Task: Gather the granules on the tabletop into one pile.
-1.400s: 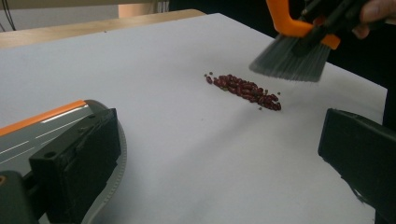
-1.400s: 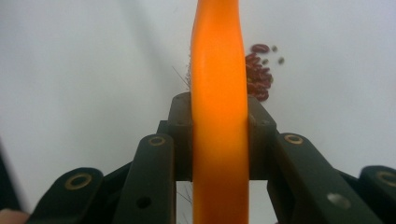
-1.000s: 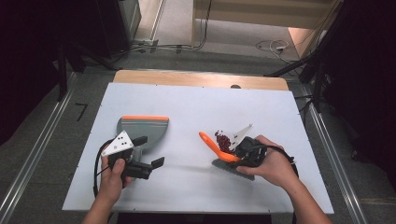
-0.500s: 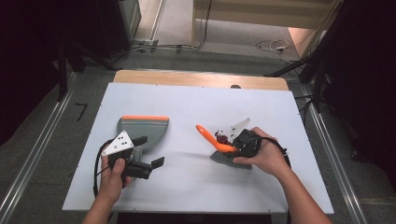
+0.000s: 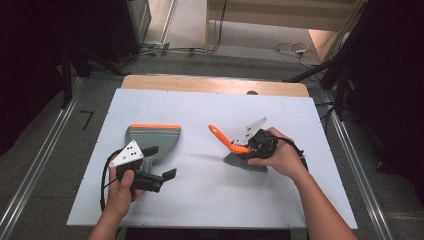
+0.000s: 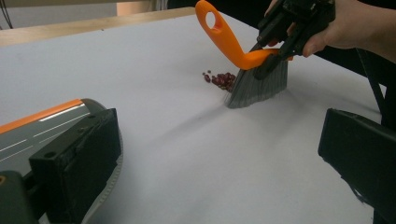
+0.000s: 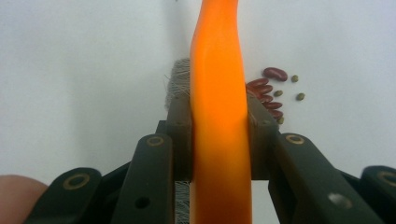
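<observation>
An orange-handled brush (image 5: 227, 141) with grey bristles (image 6: 259, 86) stands on the white table (image 5: 200, 107) right of centre. My right gripper (image 5: 253, 146) is shut on its handle (image 7: 218, 140), with the jaws pressing on both sides. A small heap of red beans (image 6: 221, 79) and a few green ones (image 7: 299, 96) lies right by the bristles. A grey dustpan (image 5: 152, 137) with an orange lip lies to the left. My left gripper (image 5: 160, 162) is at its near edge, open and wide, with one jaw against the pan (image 6: 42, 126) and bare table between the jaws.
A wooden strip (image 5: 215, 85) runs along the table's far edge. Dark frames and cables stand on the floor beyond and at both sides. Bare white surface stretches between the dustpan and the brush.
My right hand has carried the brush to the left and a little farther away across the table. The left hand and the dustpan have stayed put.
</observation>
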### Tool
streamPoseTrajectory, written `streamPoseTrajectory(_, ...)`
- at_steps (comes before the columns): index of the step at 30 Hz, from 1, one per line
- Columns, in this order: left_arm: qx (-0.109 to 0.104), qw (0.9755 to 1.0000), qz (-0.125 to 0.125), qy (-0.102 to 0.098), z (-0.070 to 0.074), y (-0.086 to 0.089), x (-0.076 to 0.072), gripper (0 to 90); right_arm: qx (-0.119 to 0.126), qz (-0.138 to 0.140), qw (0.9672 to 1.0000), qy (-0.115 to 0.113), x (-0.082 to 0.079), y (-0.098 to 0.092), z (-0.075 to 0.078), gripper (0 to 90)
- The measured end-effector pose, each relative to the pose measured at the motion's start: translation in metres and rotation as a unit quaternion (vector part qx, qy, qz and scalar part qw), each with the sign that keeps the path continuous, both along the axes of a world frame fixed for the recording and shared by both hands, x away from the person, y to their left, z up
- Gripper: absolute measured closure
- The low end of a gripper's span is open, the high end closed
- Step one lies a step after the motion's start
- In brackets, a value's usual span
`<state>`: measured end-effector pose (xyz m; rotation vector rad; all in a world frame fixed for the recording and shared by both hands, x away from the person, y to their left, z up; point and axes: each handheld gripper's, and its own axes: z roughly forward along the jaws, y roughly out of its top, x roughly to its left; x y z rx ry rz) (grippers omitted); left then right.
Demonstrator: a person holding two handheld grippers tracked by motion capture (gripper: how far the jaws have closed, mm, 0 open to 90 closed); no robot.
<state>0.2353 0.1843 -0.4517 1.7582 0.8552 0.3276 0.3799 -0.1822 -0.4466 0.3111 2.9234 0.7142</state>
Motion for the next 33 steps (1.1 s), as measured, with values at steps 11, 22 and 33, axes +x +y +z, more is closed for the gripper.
streamPoseTrajectory(11, 0.000, 1.0000, -0.001, 0.001, 0.000, 0.000, 0.000, 0.0, 0.005, -0.008, 1.0000, 0.000, 0.016, 0.003, 0.000, 67.8)
streamPoseTrajectory(22, -0.003, 1.0000, -0.003, -0.001, 0.001, 0.002, 0.000, 0.0, 0.002, -0.014, 0.9999, -0.005, 0.028, 0.006, 0.002, 67.8)
streamPoseTrajectory(33, -0.007, 1.0000, -0.001, 0.000, 0.002, 0.003, 0.000, 0.0, 0.004, -0.026, 0.9996, -0.009, 0.030, 0.008, 0.004, 68.1)
